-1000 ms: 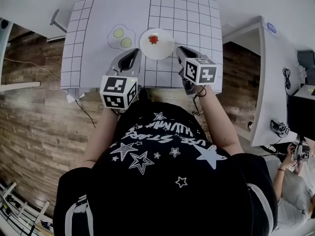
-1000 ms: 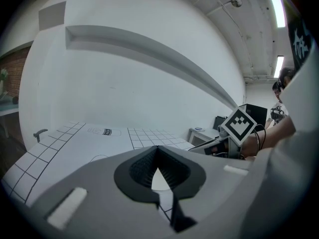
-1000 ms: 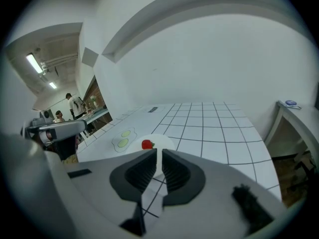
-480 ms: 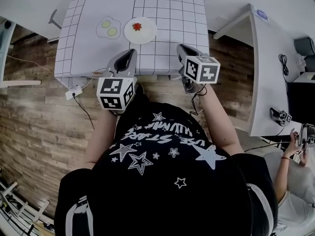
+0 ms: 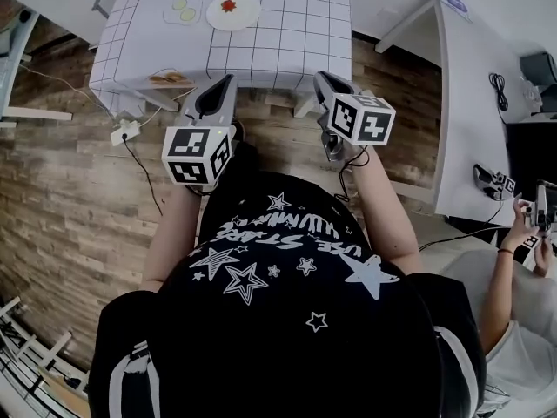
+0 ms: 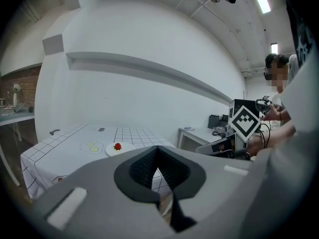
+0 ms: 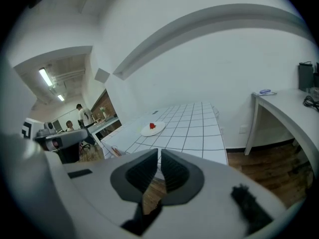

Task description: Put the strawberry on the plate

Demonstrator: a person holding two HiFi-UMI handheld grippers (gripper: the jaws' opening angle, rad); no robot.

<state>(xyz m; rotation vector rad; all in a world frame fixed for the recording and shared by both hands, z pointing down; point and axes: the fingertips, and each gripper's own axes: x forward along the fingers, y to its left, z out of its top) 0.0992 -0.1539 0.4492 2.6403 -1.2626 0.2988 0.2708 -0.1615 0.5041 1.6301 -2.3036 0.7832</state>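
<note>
- Your left gripper [image 6: 157,149], grey with black ribbed pads, has its jaws brought together at the tips, with nothing between them.
- Your right gripper [image 7: 159,156], of the same build, shows only a slim gap between its pads. Its jaws are closing, and nothing is between them.
- You hold both grippers near the close edge of the white table with black grid lines [image 5: 296,24], well apart from the plate.
- The small red strawberry [image 5: 228,6] lies on the round white plate [image 5: 249,14], roughly at its middle.
- The plate sits on the table just beside a flat white fried-egg shape with two yellow-green yolks [image 5: 183,10].
</note>
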